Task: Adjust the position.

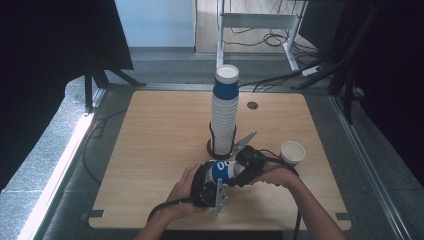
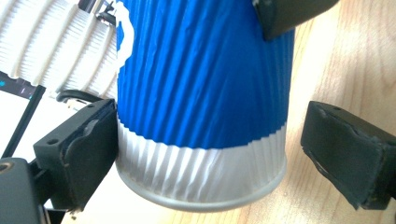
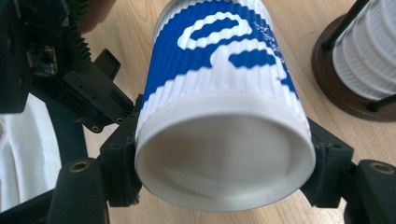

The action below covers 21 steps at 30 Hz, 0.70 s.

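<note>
The cup (image 1: 223, 171) held between the grippers has a ribbed wall, deep blue with white curling marks, a white band at its base and a white rim; its inside is plain white. Both the left gripper (image 2: 205, 140) and the right gripper (image 3: 224, 154) have matt black jaws, and each carries a pale grey three-cornered plate. The tall stack of cups (image 1: 224, 112) is ribbed white, topped by one blue cup with a white rim, and stands on a dark base, perhaps dark brown. The lone cup (image 1: 292, 153) at the right is off-white inside. The table (image 1: 165, 135) is light wood grain.
</note>
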Motion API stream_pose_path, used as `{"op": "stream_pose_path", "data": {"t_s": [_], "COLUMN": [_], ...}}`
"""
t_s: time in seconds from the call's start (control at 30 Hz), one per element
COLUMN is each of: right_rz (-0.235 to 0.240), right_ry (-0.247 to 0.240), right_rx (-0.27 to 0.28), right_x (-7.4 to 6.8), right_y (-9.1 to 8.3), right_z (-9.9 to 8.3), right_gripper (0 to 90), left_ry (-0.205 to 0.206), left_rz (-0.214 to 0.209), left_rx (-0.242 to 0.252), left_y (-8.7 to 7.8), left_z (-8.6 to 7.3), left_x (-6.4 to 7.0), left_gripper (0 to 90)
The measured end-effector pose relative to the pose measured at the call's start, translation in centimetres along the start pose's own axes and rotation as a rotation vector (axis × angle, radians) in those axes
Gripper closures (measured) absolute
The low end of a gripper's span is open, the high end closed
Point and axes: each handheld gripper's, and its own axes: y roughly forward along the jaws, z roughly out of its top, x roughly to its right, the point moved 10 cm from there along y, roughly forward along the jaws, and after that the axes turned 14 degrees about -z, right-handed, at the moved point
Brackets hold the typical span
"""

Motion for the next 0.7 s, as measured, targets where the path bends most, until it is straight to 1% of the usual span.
{"op": "stream_pose_path", "data": {"t_s": [0.07,0.17,0.23,0.3,0.37,0.4,0.43,0.53,0.57,0.7], "right_rz": [0.001,-0.001,-0.005,-0.009,-0.012,-0.016,-0.018,-0.010,-0.004,-0.002], "right_ry": [0.004,0.013,0.019,0.026,0.025,0.027,0.029,0.028,0.032,0.020], "right_rx": [0.027,0.042,0.048,0.057,0.069,0.072,0.073,0.078,0.075,0.069], "right_x": [0.1,0.2,0.5,0.7,0.8,0.9,0.9,0.8,0.7,0.4], "right_y": [-0.3,-0.7,-0.9,-1.2,-1.4,-1.4,-1.4,-1.3,-1.2,-0.8], "right_z": [0.1,0.1,0.1,0.1,0.0,0.0,0.0,0.0,0.1,0.3], "right_gripper": [28.8,29.0,29.1,29.2,29.3,29.3,29.3,29.3,29.3,29.3], "left_ry": [-0.015,0.003,-0.003,-0.019,-0.035,-0.034,-0.044,-0.045,-0.042,-0.043], "left_rz": [-0.012,-0.023,-0.025,-0.028,-0.030,-0.031,-0.027,-0.019,-0.015,-0.009], "left_rx": [0.019,0.004,0.001,0.007,0.026,0.020,0.036,0.044,0.045,0.044], "left_y": [-0.1,0.0,0.1,0.2,0.2,0.1,0.2,0.1,0.1,0.4], "left_z": [0.1,-0.2,-0.3,-0.5,-0.4,-0.4,-0.3,0.0,0.1,0.2], "left_x": [0.1,0.2,0.2,0.2,0.2,0.1,0.1,0.0,0.0,0.0], "left_gripper": [5.0,4.5,4.2,4.2,4.8,5.2,5.8,7.5,8.2,8.3]}}
